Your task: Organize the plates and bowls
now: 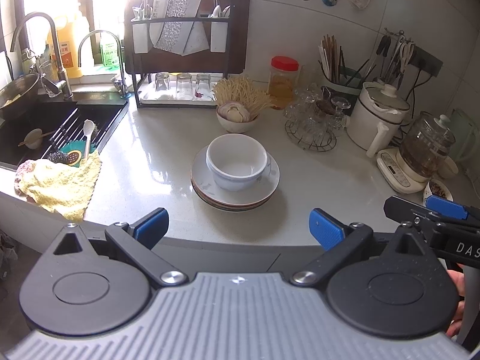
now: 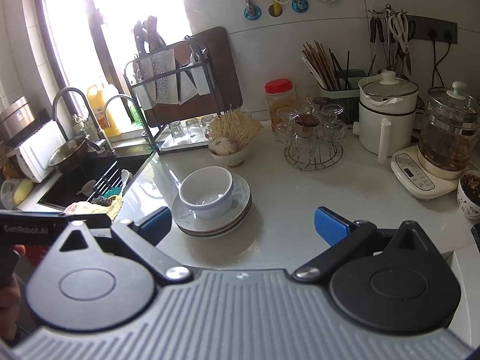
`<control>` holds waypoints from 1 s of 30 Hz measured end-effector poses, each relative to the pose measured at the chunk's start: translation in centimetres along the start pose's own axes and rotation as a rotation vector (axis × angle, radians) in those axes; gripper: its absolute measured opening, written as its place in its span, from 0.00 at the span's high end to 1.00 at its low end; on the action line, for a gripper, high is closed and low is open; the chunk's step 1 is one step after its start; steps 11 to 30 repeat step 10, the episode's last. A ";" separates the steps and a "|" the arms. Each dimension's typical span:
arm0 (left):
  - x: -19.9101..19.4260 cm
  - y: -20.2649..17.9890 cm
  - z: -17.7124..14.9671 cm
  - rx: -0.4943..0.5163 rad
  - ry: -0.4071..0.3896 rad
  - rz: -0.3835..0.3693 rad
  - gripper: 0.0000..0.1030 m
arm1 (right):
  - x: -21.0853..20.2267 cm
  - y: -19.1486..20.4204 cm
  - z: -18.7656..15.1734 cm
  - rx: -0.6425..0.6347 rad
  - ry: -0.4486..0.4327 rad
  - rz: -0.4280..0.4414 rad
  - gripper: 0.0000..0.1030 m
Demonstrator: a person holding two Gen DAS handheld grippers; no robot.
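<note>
Both wrist views face counter (image 1: 156, 150), sharing stacked dishes (image 2: 210, 207)

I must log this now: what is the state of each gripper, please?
Left gripper: open, holding nothing, short of the stacked bowls.
Right gripper: open, holding nothing.

In the left wrist view, bare tabletop (image 1: 156, 156) runs through the centre of the frame, from the near edge up to the dish rack (image 1: 186, 45) at upper centre. The stack of plates (image 1: 234, 186) with nested bowls (image 1: 237, 162) stands alone mid-frame, with open surface on its left, right and near sides. Just behind it sits a bowl of noodles and onion (image 1: 238, 111), narrowing the far side. At right, the glass rack (image 1: 315, 120), white pot (image 1: 378, 117) and glass kettle (image 1: 426, 147) crowd the edge. At left, a yellow cloth (image 1: 60, 183) and the sink (image 1: 45, 132) bound the passage; the cloth seems to overhang the sink rim.
</note>
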State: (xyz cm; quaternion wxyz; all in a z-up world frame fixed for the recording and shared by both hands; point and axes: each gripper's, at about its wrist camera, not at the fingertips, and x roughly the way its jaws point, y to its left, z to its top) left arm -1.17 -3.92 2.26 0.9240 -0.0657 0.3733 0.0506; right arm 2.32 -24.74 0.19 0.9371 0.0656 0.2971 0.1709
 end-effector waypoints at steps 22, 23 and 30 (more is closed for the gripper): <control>0.1 -0.1 -0.4 -0.003 0.012 -0.008 0.02 | 0.2 -0.1 -0.2 0.002 0.016 0.001 0.00; 0.1 -0.1 -0.4 -0.003 0.012 -0.008 0.02 | 0.2 -0.1 -0.2 0.002 0.016 0.001 0.00; 0.1 -0.1 -0.4 -0.003 0.012 -0.008 0.02 | 0.2 -0.1 -0.2 0.002 0.016 0.001 0.00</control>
